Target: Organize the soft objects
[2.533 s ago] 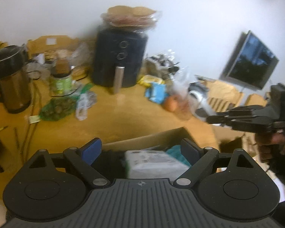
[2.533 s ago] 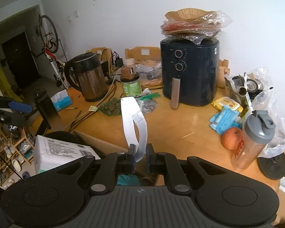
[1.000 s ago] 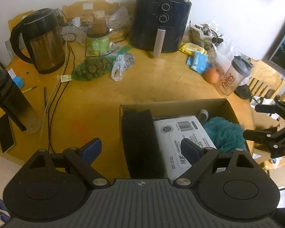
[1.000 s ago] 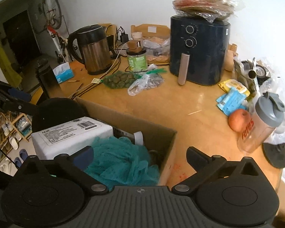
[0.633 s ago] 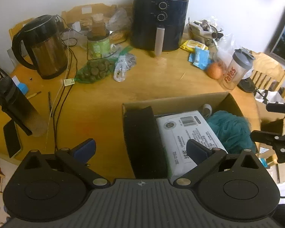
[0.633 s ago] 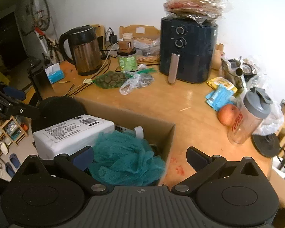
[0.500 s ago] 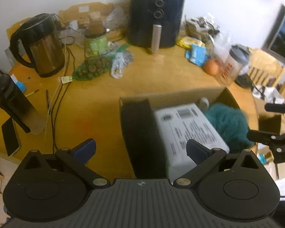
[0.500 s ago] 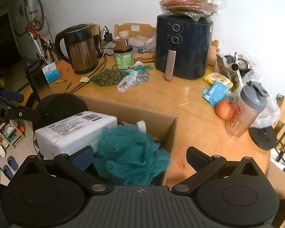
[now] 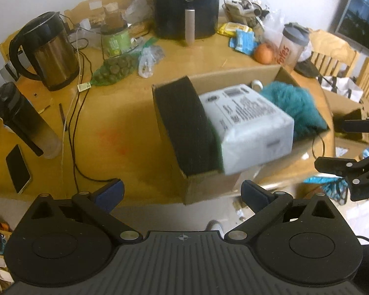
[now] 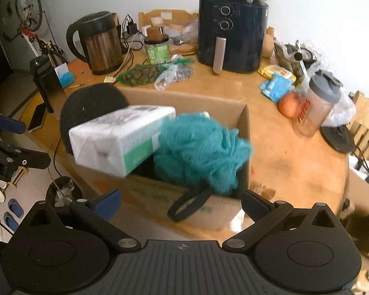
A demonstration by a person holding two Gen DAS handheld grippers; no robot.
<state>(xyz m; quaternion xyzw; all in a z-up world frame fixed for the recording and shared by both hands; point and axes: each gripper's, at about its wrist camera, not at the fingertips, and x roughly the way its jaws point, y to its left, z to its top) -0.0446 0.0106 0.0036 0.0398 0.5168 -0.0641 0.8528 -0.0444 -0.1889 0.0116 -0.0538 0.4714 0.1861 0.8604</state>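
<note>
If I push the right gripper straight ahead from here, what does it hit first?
Most likely the cardboard box at its near wall, with the black loop hanging there; depth is unclear. The right gripper is open and empty.

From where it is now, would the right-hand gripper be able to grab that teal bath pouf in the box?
Probably yes. The right gripper is open and empty, and the teal bath pouf bulges above the cardboard box straight ahead. Nothing covers it; the white tissue pack only lies beside it.
</note>
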